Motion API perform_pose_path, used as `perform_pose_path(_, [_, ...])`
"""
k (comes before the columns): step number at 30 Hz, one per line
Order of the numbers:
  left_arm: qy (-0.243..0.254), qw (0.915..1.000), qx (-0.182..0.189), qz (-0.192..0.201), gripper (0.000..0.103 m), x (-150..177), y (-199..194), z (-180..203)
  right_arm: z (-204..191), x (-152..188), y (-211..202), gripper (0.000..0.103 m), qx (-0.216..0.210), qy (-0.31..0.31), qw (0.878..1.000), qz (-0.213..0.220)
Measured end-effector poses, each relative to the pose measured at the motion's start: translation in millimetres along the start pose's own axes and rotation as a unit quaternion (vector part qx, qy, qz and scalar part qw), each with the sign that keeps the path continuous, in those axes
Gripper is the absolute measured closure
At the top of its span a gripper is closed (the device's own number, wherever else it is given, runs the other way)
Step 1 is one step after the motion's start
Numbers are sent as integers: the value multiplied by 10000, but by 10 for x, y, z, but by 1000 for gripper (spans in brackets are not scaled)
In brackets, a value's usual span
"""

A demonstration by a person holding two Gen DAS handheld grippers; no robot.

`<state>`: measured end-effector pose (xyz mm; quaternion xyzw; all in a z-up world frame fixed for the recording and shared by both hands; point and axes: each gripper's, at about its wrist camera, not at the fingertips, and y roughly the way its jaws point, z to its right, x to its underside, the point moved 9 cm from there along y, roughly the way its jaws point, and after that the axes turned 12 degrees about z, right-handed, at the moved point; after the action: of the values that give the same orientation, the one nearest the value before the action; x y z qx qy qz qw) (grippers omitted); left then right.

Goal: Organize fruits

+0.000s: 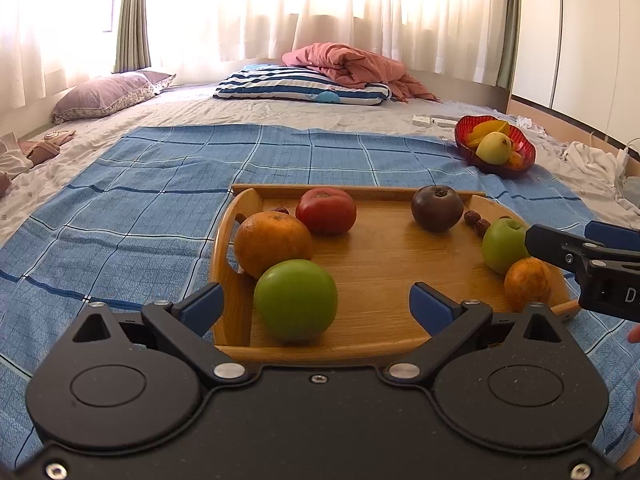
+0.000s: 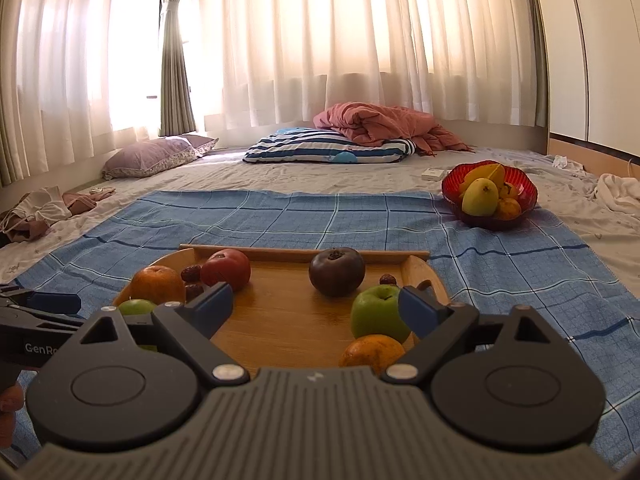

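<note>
A wooden tray (image 1: 376,268) (image 2: 280,320) lies on a blue checked cloth. On it sit a green fruit (image 1: 296,300), an orange (image 1: 272,242), a red tomato (image 1: 327,210), a dark purple fruit (image 1: 437,208) (image 2: 337,272), a green apple (image 1: 505,244) (image 2: 378,312), a second orange (image 1: 528,283) (image 2: 372,354) and small red dates (image 1: 477,220). My left gripper (image 1: 316,306) is open just before the green fruit. My right gripper (image 2: 316,308) is open over the tray's near edge, its right finger beside the green apple. A red bowl (image 1: 495,145) (image 2: 490,192) holds yellow fruits.
The cloth (image 1: 160,184) covers a bed. A striped pillow (image 1: 300,86) with a pink blanket (image 1: 352,62) lies at the back, a purple pillow (image 1: 108,94) at the left, white clothes (image 1: 592,160) at the right. Curtains hang behind.
</note>
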<state>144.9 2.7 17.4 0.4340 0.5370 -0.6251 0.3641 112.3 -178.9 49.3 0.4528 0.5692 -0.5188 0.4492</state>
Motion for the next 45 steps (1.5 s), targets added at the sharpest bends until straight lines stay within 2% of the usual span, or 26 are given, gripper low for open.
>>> perform_pose_path(20, [97, 9998, -142, -44, 3, 433, -113, 30, -25, 442, -268, 5, 216, -238, 9994, -123])
perform_pose_path(31, [47, 9996, -167, -225, 3, 662, -116, 26, 37, 731, -341, 3, 362, -332, 9981, -364])
perform_pose_path(42, [125, 9989, -350, -287, 1, 852, -110, 30, 79, 968, -353, 3, 389, -245, 9965, -698])
perform_pose_path(45, [124, 9987, -389, -315, 0, 889, -102, 32, 76, 1048, -319, 2, 317, -170, 9951, -926])
